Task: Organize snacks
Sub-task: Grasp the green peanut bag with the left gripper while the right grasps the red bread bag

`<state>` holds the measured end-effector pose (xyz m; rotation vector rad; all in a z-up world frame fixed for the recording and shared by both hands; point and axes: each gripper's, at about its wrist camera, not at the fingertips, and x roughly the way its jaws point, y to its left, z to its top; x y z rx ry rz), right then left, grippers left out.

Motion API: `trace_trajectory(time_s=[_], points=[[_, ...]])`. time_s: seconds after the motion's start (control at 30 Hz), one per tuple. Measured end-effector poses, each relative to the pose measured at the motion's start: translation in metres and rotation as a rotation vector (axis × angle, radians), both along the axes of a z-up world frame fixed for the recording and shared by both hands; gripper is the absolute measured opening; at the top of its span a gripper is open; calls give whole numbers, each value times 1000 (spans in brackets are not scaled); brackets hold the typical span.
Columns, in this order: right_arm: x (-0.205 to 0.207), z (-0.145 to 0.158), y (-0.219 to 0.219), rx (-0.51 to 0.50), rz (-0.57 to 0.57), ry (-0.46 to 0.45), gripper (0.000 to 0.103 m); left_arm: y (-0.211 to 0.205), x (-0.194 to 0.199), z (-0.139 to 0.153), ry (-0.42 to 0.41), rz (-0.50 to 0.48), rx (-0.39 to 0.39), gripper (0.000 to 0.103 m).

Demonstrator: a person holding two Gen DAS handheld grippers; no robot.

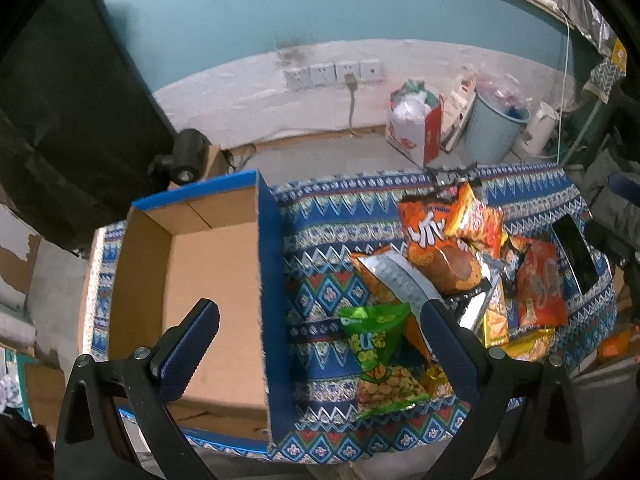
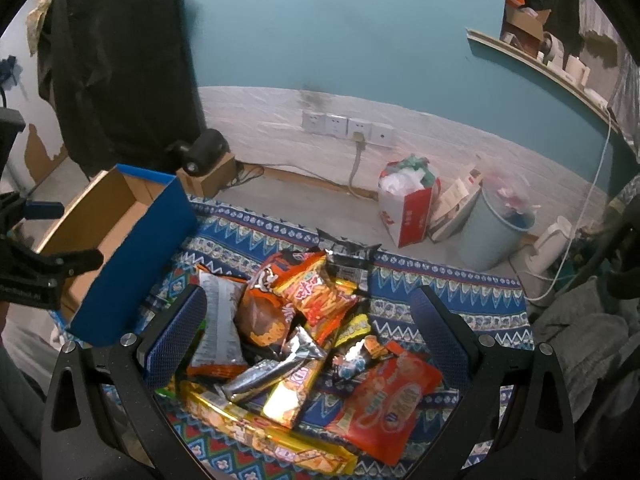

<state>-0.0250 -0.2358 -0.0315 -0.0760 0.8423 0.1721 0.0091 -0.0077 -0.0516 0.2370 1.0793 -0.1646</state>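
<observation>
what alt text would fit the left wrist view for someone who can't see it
An open left hand-held gripper hovers over the blue wall of an empty cardboard box, with a green snack bag and a pile of orange snack packets beside the box on a patterned cloth.

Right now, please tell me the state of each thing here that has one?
Cardboard box: open, nothing inside.
Left gripper: open, holding nothing.
Right gripper: open, above the snack pile.
Snack packets: heaped on the cloth, none boxed.
Green packet: lying flat, sealed.
Bin: full.
</observation>
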Motion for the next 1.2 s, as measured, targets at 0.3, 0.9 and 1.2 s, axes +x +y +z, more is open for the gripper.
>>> trace_trajectory(time_s=[0.3,0.9,1.2], points=[[12,-27,-24,-35,-107,109,100,-4,10,-45,165,6,-22,102],[22,-140,-90,-25,-314,455,100,-22,21,-128,402,43,22,102],[24,-187,-108,14,-376,573,100,-34,24,-150,421,26,82,102]])
